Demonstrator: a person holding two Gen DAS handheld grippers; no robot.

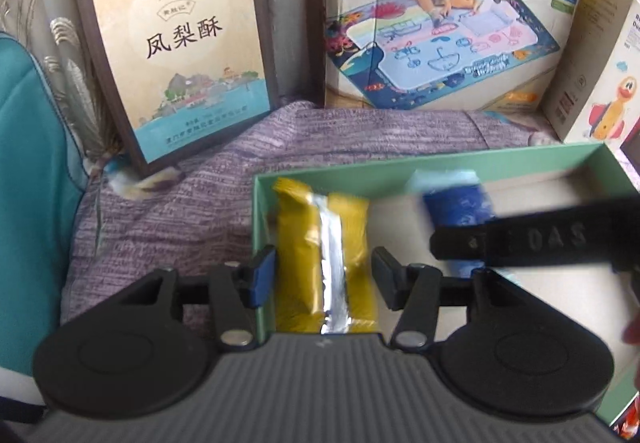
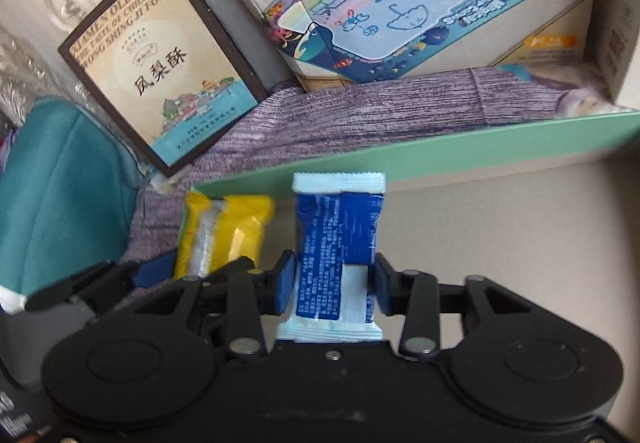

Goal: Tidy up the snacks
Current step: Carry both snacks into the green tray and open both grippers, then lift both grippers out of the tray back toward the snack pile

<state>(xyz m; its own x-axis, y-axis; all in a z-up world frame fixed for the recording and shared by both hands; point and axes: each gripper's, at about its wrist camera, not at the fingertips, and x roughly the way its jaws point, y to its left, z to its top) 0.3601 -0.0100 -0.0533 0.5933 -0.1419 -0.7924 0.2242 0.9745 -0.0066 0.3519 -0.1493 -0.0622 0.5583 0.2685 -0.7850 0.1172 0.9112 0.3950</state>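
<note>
A yellow snack packet [image 1: 324, 255] with a silver seam lies in the near left corner of the green box [image 1: 420, 159]. My left gripper [image 1: 324, 277] straddles it, open, its pads level with the packet's edges and not squeezing it. A blue snack packet [image 2: 336, 243] with pale blue ends lies lengthwise on the box floor to the right of the yellow packet [image 2: 224, 235]. My right gripper [image 2: 334, 283] is open around it, the blue pads [image 2: 284, 283] close beside its sides. In the left wrist view the blue packet [image 1: 452, 203] is blurred behind the right gripper's black finger [image 1: 520, 243].
The green box wall [image 2: 440, 147] rests on a purple knitted cloth [image 1: 172, 203]. Behind stand a pineapple-cake box [image 1: 176, 43], a drawing-mat toy box [image 1: 440, 31] and a duck toy box [image 1: 600, 83]. A teal cushion [image 1: 32, 183] is at the left.
</note>
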